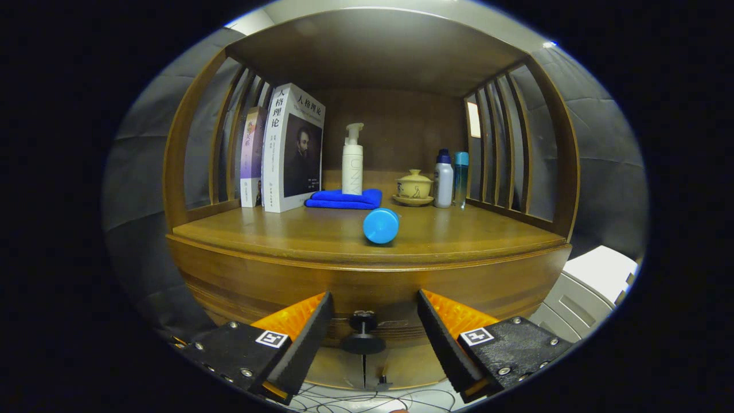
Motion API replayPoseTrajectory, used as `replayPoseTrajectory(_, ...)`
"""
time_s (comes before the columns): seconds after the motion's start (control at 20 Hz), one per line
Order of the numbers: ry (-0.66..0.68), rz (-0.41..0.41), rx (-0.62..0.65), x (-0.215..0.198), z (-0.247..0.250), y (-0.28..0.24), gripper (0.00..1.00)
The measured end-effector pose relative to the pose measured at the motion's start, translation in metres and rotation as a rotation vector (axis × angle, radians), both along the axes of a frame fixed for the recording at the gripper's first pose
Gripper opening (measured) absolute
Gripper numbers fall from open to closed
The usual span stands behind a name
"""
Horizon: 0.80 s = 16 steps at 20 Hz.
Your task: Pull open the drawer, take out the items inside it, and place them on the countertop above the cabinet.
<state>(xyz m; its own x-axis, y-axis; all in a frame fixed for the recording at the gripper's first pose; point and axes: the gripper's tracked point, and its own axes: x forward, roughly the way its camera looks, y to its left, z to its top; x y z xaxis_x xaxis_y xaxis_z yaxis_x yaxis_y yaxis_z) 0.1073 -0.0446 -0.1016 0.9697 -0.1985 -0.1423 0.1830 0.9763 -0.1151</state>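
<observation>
A wooden cabinet stands ahead with its countertop [298, 232] under a roofed shelf. Below the top runs the drawer front [258, 281], shut, with a dark round knob [363, 335] on it. My gripper [375, 312] is open, its fingers on either side of the knob and apart from it. A blue round-ended object [381, 225] lies on the countertop near its front edge. What the drawer holds is hidden.
At the back of the countertop: two upright books [292, 149], a folded blue cloth [344, 199], a white pump bottle [352, 160], a lidded tea bowl [413, 187], a white bottle [442, 179] and a teal bottle [461, 175]. Slatted side rails flank the shelf. A white unit [596, 281] stands right of the cabinet.
</observation>
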Motion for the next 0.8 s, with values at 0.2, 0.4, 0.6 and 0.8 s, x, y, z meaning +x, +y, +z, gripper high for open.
replayPoseTrajectory(0.2, -0.013, 0.0, -0.03, -0.004, 0.008, 0.001, 0.94)
replayPoseTrajectory(0.4, -0.061, 0.022, 0.008, -0.036, 0.037, 0.011, 0.94)
replayPoseTrajectory(0.6, -0.143, 0.022, 0.01, -0.076, 0.083, 0.012, 0.94)
replayPoseTrajectory(0.8, -0.197, 0.026, 0.046, -0.107, 0.116, 0.011, 0.94)
